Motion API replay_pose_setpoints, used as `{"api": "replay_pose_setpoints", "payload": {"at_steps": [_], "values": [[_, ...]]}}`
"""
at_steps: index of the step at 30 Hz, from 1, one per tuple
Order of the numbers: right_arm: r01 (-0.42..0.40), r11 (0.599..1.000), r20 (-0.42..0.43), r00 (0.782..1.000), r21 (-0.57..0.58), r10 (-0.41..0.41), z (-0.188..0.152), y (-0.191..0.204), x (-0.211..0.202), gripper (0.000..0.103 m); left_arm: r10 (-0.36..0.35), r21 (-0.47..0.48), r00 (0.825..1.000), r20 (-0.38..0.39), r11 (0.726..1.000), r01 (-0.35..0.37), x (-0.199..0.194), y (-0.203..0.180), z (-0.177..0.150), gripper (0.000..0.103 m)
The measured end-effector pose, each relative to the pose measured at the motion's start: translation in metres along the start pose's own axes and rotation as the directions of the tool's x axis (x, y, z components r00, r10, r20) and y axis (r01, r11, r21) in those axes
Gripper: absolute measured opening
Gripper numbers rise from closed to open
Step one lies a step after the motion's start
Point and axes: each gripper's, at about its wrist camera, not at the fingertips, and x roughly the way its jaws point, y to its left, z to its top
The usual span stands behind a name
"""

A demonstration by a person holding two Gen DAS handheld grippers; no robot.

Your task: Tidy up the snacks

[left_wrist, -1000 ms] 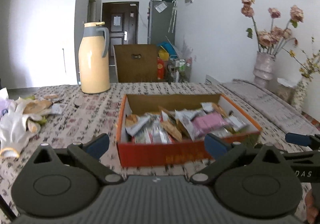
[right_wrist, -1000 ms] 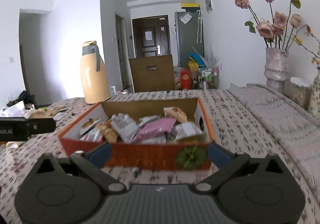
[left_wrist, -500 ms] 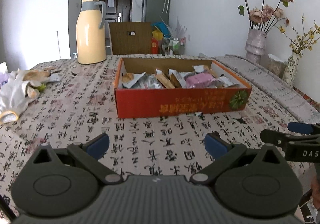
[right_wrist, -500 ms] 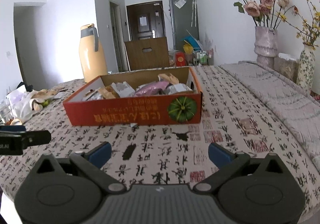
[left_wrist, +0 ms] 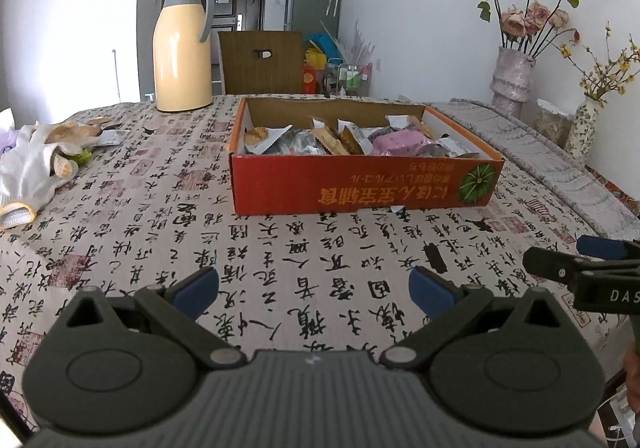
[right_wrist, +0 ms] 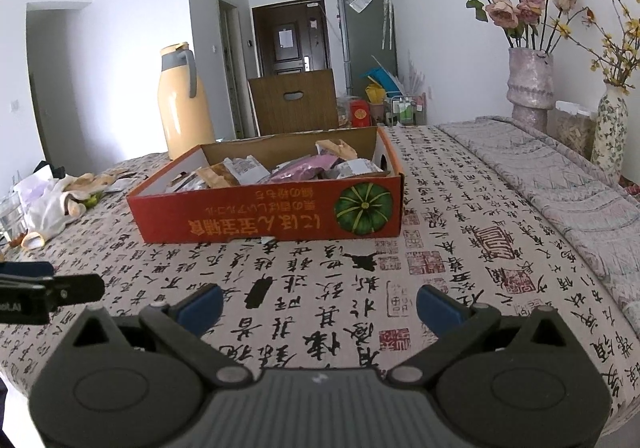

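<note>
Two hand-held grippers share one build. The left gripper [left_wrist: 313,289] has a dark grey ribbed body, two rounded housings with circular recesses, black linkage arms on silver pivot pins, and blue pads [left_wrist: 195,288] on its fingertips. The right gripper [right_wrist: 318,303] looks identical; seen side-on it carries white lettering reading "DAS". A sliver of skin shows beneath it.

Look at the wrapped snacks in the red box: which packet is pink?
The pink packet lying toward the right end of the red box, nearest the pumpkin picture. The other wrappers around it are silver, white or brown.
</note>
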Motion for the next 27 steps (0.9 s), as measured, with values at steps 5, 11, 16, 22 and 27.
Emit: {"api": "replay_pose_setpoints", "payload": {"at_steps": [5,11,16,22,27], "values": [[0.0,1.0,-0.003,1.0,-0.003,0.0,-0.0004,0.0008,0.0,0.103,-0.003,0.001,1.0,0.0,1.0,0.003,-0.0002,0.0002,-0.0005,0.103],[-0.002,1.0,-0.007,1.0,-0.008,0.002,-0.0012,0.0024,0.0007,0.103,-0.003,0.0,1.0,0.001,1.0,0.003,-0.0006,0.0003,-0.0008,0.103],[-0.002,1.0,-0.007,1.0,-0.008,0.002,-0.0013,0.0025,0.0009,0.103,-0.004,-0.002,1.0,-0.001,1.0,0.004,-0.0006,0.0003,-0.0008,0.103],[-0.003,1.0,-0.009,1.0,-0.009,0.003,-0.0015,0.0031,0.0011,0.103,-0.004,-0.003,1.0,-0.002,1.0,0.004,-0.0008,0.0004,-0.0008,0.103],[-0.003,1.0,-0.009,1.0,-0.009,0.003,-0.0015,0.0032,0.001,0.103,-0.002,-0.002,1.0,-0.002,1.0,0.002,-0.0008,0.0004,-0.0008,0.103]]}}
